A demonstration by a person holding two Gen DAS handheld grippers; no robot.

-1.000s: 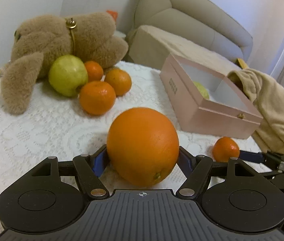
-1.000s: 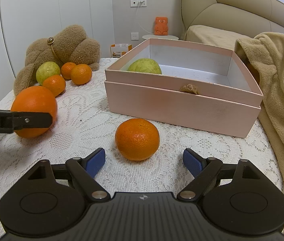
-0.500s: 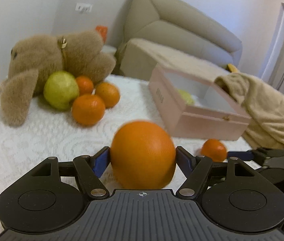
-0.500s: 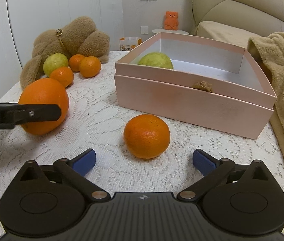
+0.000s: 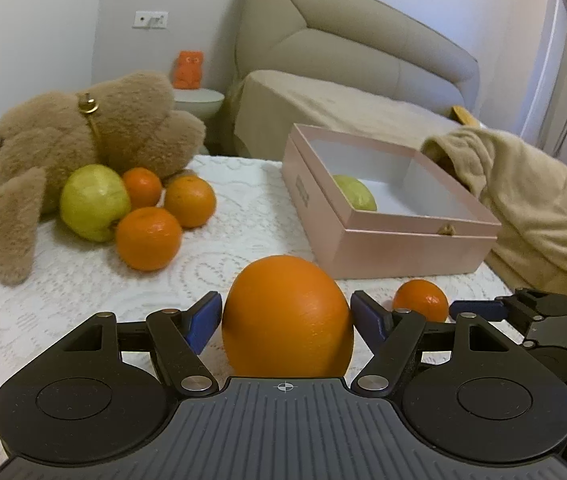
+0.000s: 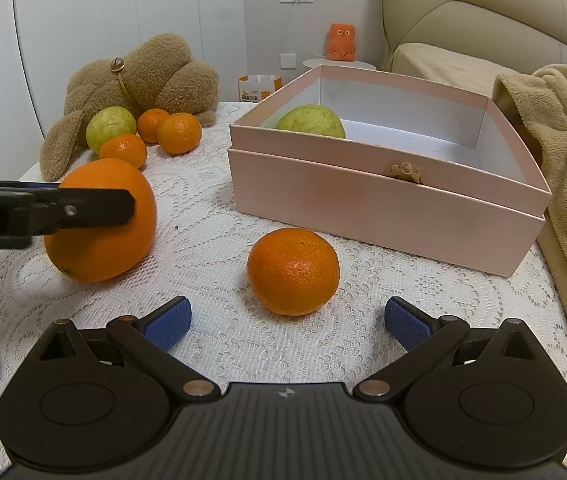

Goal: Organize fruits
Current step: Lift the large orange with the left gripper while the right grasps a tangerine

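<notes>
My left gripper is shut on a large orange, held just above the lace tablecloth; it also shows in the right wrist view. My right gripper is open and empty, just short of a small orange that lies on the cloth in front of the pink box. The open pink box holds one green guava. A second guava and three small oranges lie by the teddy bear.
A brown teddy bear lies at the table's far left. A beige blanket hangs at the right, beside the box. A sofa and a small side table with an orange figurine stand behind.
My left gripper has lifted the large orange slightly and swung towards the box. My right gripper has opened wider and come closer to the small orange.
</notes>
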